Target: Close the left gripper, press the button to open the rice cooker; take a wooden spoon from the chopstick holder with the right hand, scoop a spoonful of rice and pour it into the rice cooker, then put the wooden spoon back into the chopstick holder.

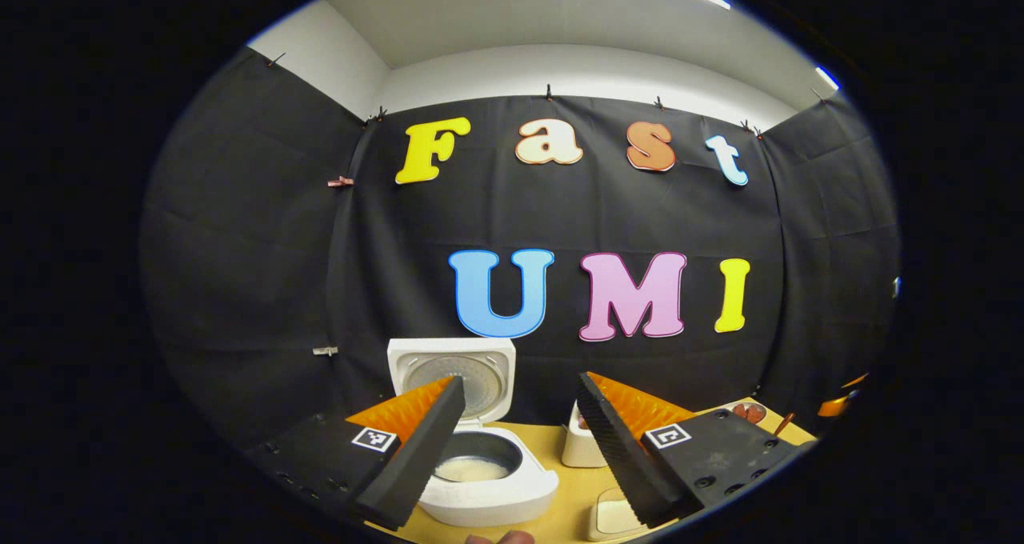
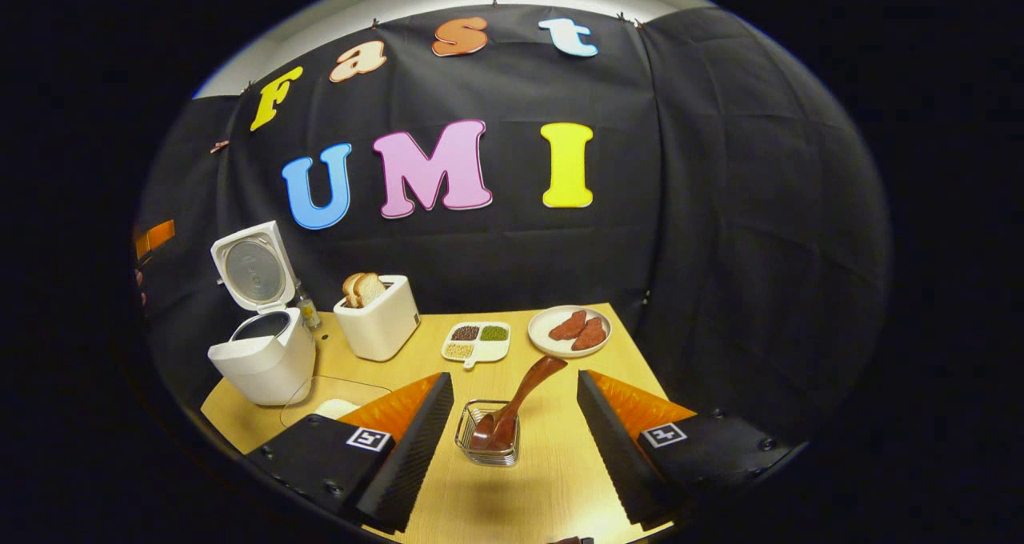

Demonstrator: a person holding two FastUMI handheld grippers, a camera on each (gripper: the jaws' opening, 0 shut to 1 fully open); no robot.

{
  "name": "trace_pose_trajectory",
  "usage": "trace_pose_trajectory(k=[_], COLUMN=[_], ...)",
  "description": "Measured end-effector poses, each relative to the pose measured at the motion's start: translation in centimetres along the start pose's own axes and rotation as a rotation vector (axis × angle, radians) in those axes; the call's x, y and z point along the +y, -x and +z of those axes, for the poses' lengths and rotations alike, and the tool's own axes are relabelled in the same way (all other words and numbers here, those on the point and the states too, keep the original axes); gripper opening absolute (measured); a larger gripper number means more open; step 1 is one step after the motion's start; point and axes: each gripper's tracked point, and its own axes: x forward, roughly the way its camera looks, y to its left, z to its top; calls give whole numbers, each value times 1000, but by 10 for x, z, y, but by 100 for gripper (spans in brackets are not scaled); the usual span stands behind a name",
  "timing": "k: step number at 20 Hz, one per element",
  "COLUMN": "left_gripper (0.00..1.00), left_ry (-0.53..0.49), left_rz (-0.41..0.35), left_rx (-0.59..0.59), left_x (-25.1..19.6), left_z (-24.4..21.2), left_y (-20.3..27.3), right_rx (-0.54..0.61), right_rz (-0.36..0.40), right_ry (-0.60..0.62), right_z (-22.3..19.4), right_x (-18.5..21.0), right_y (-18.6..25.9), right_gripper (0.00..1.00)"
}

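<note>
Hovering wide open: right gripper (image 2: 512,440) just behind the chopstick holder (image 2: 488,445) with the wooden spoon (image 2: 516,404) inside, left gripper (image 1: 520,448) before the open rice cooker (image 1: 480,464) on the bench (image 1: 560,480).

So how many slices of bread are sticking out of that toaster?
2. Both stand side by side in the slot on top of the white toaster: bread slices, one just behind the other. Any more lying deeper inside would be hidden.
</note>
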Motion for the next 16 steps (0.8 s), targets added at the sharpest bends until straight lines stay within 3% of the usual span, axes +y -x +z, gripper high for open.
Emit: trace_pose_trajectory(k=[3,8,15,16], left_gripper=[97,97,97,97], left_ry=[-12,-7,-95,-101], left_rz=[34,104,167,184], left_rx=[21,59,116,127], left_x=[-13,-35,-41,-39], left_z=[-7,-21,-29,-32], left_y=[9,23,50,53], right_rx=[54,160,253,258], right_rz=[52,117,176,171], right_ry=[-42,-89,-188,-212], right_z=[-22,-59,-93,-96], right_x=[-9,-13,-9,-7], right_y=[-32,-83,-143,-152], right_gripper=[82,81,81,71])
